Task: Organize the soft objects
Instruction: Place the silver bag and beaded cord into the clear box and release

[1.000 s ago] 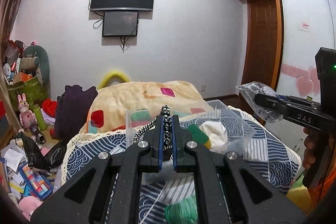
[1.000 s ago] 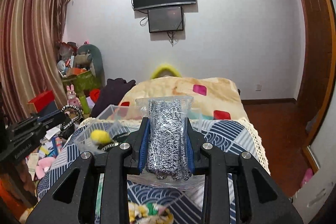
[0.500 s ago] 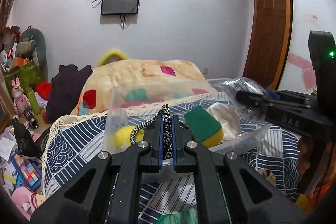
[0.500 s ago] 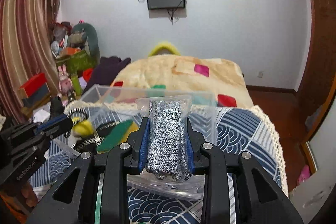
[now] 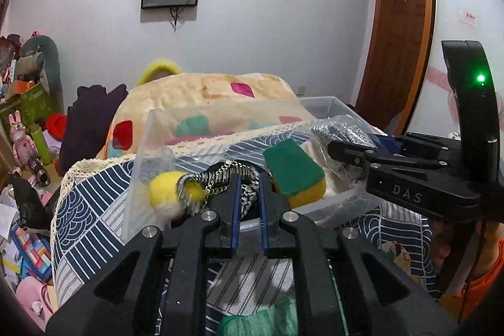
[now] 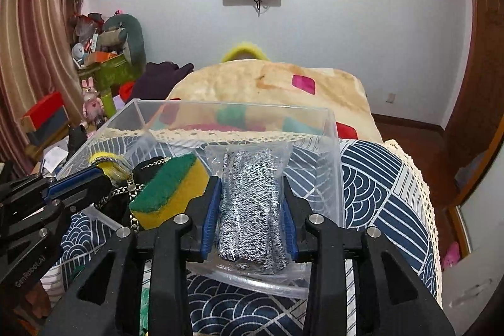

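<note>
The right gripper [image 6: 250,210] is clenched on a clear plastic bag of black-and-white speckled knit fabric [image 6: 250,197], long axis upright between the 2 fingers, held above the near right part of the clear plastic bin [image 6: 335,147] on the blue patterned bedspread [image 6: 378,178]. The left gripper [image 5: 247,194] pinches a black-and-white braided cord [image 5: 220,175] just over the bin's left side, beside a yellow fuzzy ball [image 5: 163,189] and a green-and-yellow sponge [image 5: 293,169]. Both loads sit directly over the bin; release looks like the likely next move.

Our left gripper [image 5: 246,194] and right gripper [image 6: 251,208] are both chunky matte black plastic with blue pads [image 6: 210,216] and silver screws [image 5: 210,215]. One side reads "DAS" in white, with a green LED [image 5: 480,78] glowing above it.
</note>
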A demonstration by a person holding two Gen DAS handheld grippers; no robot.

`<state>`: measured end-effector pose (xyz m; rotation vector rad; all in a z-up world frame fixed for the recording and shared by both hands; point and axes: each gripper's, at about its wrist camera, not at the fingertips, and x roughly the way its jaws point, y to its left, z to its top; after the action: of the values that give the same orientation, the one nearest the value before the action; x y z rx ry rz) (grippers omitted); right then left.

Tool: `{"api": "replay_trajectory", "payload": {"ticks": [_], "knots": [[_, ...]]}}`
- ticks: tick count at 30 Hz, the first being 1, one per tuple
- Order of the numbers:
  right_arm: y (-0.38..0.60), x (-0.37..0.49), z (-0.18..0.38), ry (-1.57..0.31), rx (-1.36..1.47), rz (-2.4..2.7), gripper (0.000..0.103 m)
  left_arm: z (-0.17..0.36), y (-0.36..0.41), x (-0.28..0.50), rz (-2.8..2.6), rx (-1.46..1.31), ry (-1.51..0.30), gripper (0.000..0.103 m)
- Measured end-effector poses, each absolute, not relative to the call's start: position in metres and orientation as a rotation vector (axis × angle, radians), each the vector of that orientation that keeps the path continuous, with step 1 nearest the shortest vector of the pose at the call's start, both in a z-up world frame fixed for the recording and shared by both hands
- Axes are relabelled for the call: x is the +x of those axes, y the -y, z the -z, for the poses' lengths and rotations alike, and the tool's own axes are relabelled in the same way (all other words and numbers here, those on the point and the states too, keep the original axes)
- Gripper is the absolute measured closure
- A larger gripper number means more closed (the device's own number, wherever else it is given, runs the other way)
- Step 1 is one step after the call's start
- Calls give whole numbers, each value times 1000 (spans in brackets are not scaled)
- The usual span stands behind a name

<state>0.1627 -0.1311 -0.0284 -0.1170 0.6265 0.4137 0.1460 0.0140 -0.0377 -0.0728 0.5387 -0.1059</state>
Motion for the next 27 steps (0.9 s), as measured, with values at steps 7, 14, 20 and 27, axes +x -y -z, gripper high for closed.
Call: {"api": "replay_trajectory", "payload": {"ticks": [7, 14, 20, 27], "knots": [[137, 149, 20, -591, -99, -412, 40, 29, -16, 132, 111, -71, -520, 67], [146, 127, 0, -523, -88, -430, 24, 14, -19, 114, 110, -89, -480, 44], [152, 105, -7, -476, -97, -440, 23, 4, -21, 96, 125, -111, -458, 22], [159, 88, 7, -496, -104, -453, 22, 11, -23, 78, 126, -108, -476, 12]]}}
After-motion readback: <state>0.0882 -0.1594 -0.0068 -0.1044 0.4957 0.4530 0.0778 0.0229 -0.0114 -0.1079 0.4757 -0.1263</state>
